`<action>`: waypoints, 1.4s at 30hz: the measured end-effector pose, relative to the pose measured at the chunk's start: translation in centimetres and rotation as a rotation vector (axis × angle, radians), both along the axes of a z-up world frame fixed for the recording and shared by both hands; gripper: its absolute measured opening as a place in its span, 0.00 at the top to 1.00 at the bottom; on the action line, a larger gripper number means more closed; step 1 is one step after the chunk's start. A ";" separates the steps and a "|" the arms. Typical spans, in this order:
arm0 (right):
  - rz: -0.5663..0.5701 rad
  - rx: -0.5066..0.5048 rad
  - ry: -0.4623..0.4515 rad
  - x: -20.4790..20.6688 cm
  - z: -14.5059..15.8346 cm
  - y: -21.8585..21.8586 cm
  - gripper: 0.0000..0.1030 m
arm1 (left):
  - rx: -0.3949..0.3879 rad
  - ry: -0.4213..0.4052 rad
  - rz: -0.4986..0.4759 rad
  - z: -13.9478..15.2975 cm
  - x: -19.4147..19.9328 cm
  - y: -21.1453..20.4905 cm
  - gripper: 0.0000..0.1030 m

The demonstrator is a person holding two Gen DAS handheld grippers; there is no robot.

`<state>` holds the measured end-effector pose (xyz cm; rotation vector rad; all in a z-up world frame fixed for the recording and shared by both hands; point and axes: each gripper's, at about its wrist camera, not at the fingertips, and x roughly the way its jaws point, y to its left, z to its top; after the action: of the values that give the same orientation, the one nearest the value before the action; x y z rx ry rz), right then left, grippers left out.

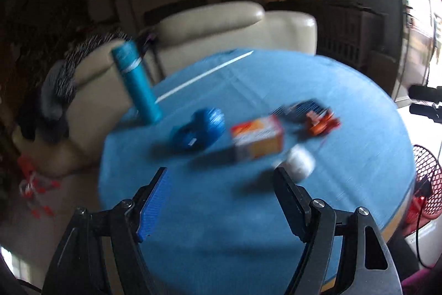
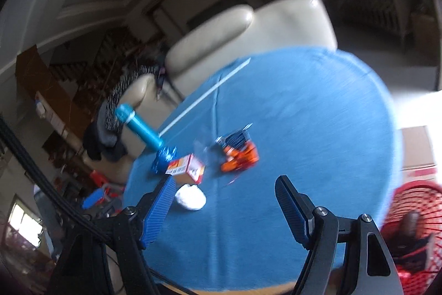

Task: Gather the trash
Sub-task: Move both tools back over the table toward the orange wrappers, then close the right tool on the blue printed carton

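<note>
On the blue table (image 1: 221, 226), both grippers, left (image 1: 221, 181) and right (image 2: 225, 191), hang spread and empty: settle squarely over the white wad (image 2: 191, 196) before pinching.

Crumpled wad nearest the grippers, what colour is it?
White. The crumpled wad shows best in the right wrist view, on the blue tablecloth.

On the round table (image 1: 276, 226) I see a bottle (image 1: 136, 82) far left, a crumpled bag (image 1: 199, 129) just right of it, then a carton (image 1: 258, 138), wrappers (image 1: 312, 115) behind-right, a paper wad (image 1: 299, 163) nearest me. Sofa (image 1: 221, 29) behind the table; mesh basket (image 1: 426, 181) at its right edge.
</note>
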<state>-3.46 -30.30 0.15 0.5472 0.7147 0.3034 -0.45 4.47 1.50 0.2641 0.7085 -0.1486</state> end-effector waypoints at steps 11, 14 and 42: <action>0.070 -0.194 0.180 14.5 -5.2 6.6 0.25 | -0.184 0.147 0.039 -2.6 0.7 4.4 0.26; 0.097 -0.262 0.215 18.0 -6.3 7.7 0.25 | -0.178 0.152 0.038 -3.1 0.8 4.3 0.26; 0.185 -0.489 0.230 21.7 -8.6 12.2 0.38 | -0.265 0.272 -0.040 -3.3 4.6 -1.2 0.26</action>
<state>18.29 -18.09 -8.42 0.0497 1.0272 0.2273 4.17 3.29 -1.79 0.0030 0.9432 -0.3177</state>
